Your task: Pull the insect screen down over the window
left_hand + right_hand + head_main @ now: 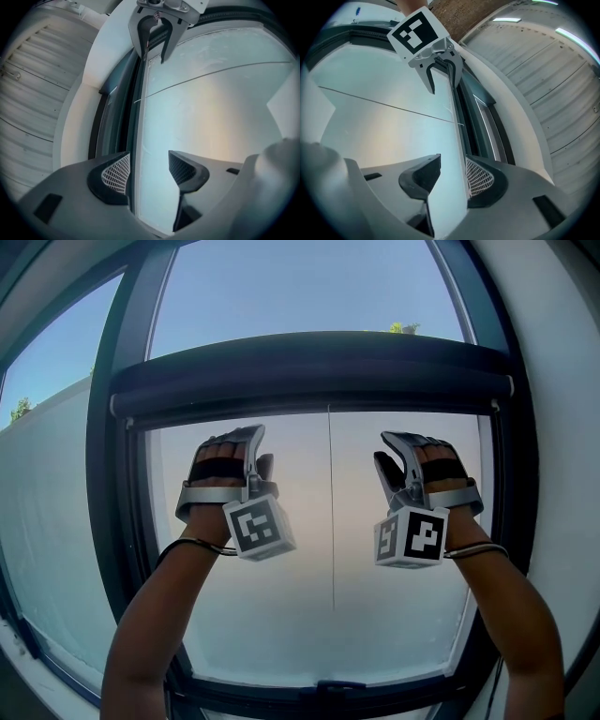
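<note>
Insect screen [309, 371] first: we see its dark housing bar running across the window frame [108, 521], above both grippers and apart from them. Clear sky shows above the bar. Below it a pale, hazy sheet [281, 615] fills the opening down to the sill. We cannot tell whether that sheet is mesh or glass. A thin cord [330, 521] hangs down the middle, between our two hands.

Over to the left gripper [149, 164]: jaws wide apart, nothing pinched. The gap looks onto the sheet's white side edge and the dark frame beside it, none of it touching the pads.

And the right gripper [452, 166]: jaws apart too, a narrower gap, also holding nothing. It likewise looks along the sheet's other edge, with the frame just beside.

From the head view both grippers point up toward the bar, level with each other, one on each side of the cord, marker cubes [260, 528] facing us. Each gripper view catches the other gripper across the sheet.
</note>
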Demonstrator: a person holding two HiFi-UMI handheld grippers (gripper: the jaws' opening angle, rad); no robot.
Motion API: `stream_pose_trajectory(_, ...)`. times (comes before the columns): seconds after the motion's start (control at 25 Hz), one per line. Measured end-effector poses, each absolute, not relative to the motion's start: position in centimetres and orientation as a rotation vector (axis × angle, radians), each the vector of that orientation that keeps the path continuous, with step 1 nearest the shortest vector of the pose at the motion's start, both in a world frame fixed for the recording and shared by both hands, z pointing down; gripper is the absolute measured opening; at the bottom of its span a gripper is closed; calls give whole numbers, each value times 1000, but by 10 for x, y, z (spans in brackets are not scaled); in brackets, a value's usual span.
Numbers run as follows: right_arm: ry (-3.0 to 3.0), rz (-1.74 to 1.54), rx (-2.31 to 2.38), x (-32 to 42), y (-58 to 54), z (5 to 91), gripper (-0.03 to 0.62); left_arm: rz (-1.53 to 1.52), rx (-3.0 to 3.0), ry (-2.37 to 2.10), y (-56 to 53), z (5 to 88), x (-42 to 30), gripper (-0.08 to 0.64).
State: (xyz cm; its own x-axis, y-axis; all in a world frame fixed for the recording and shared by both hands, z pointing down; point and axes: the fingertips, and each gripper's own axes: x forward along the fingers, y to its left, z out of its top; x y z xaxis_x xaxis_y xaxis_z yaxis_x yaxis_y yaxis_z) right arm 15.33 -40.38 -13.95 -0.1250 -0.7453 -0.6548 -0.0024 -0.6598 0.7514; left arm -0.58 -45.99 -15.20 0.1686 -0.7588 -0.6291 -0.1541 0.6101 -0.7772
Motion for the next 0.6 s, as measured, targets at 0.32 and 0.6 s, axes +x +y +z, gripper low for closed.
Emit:
stream_pose_trajectory(0.32, -709, -1802, 1593, 154, -424, -185, 202, -553, -812, 1405, -475, -195, -5, 293)
stream_pose_trajectory(0.6, -671, -1742, 1576, 165, -440, -205, 219, -537, -775, 1421, -486, -206, 1, 295)
